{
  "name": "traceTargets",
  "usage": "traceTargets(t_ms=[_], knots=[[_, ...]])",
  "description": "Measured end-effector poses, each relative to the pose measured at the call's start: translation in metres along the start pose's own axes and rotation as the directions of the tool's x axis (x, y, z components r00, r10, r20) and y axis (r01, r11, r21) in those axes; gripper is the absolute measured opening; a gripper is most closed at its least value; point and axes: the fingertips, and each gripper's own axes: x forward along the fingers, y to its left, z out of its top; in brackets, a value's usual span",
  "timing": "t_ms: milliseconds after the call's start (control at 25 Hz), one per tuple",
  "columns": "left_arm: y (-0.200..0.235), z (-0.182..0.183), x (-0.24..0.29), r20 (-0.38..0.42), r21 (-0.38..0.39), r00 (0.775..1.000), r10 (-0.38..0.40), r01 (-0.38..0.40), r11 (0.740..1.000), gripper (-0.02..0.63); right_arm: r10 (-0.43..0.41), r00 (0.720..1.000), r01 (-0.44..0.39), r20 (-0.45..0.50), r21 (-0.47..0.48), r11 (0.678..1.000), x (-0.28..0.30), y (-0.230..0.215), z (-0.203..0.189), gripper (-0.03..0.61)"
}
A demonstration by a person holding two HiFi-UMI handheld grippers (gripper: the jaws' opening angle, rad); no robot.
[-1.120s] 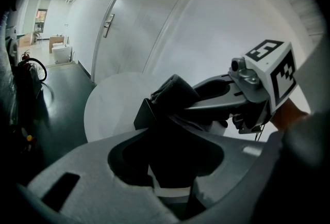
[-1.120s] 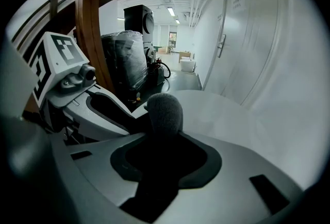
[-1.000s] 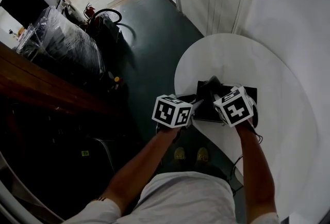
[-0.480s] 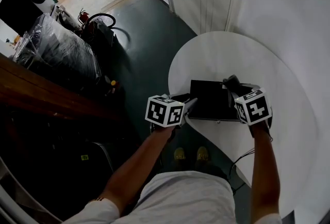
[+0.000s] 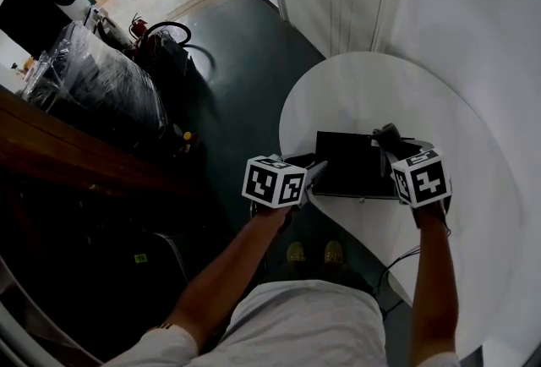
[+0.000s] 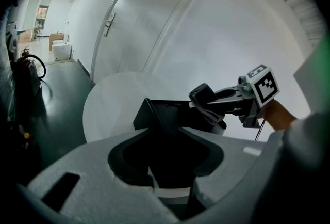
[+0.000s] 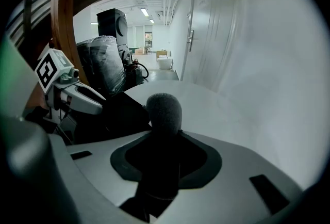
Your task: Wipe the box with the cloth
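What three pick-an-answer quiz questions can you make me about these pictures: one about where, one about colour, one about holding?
1. Where is the box? A on a bed; B on the white table; C on a chair.
2. What colour is the box? A black; B yellow; C pink.
3. What does the right gripper hold? A nothing; B a cup; C the cloth.
Answers: B, it rests on the tabletop; A, it looks black all over; C, its jaws are shut on the dark cloth.
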Motion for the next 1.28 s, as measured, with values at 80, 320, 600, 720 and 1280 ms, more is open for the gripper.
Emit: traceTargets(t_ms=[80, 320, 600, 720, 1280], knots=[[0.000, 0.000, 0.000, 0.001, -0.003, 1.000, -0.002, 0.002, 1.000, 0.152, -0.006, 1.000, 0.006, 0.002, 0.019, 1.000, 0.000, -0.002, 0.000, 0.109], [-0.001, 0.001, -0.001, 0.005, -0.005, 1.000, -0.008, 0.008, 1.000, 0.152, -0.014, 1.000, 0.013, 0.015, 0.061, 0.998, -0.010, -0.006, 0.001, 0.109], [-0.001, 0.001, 0.000, 0.009, -0.007, 1.000, -0.012, 0.012, 1.000, 0.153, -0.066, 0.998, 0.066, 0.007, 0.013, 0.998, -0.018, -0.011, 0.000, 0.109], [0.000, 0.000, 0.001, 0.008, -0.008, 1.000, -0.016, 0.016, 1.000, 0.153, -0.094, 0.996, 0.094, 0.004, 0.014, 0.996, -0.022, -0.018, -0.002, 0.109], [-0.001, 0.002, -0.001, 0.011, -0.004, 1.000, -0.023, 0.023, 1.000, 0.155, -0.023, 0.996, 0.020, 0.083, 0.039, 0.999, -0.036, 0.019, 0.020, 0.109]])
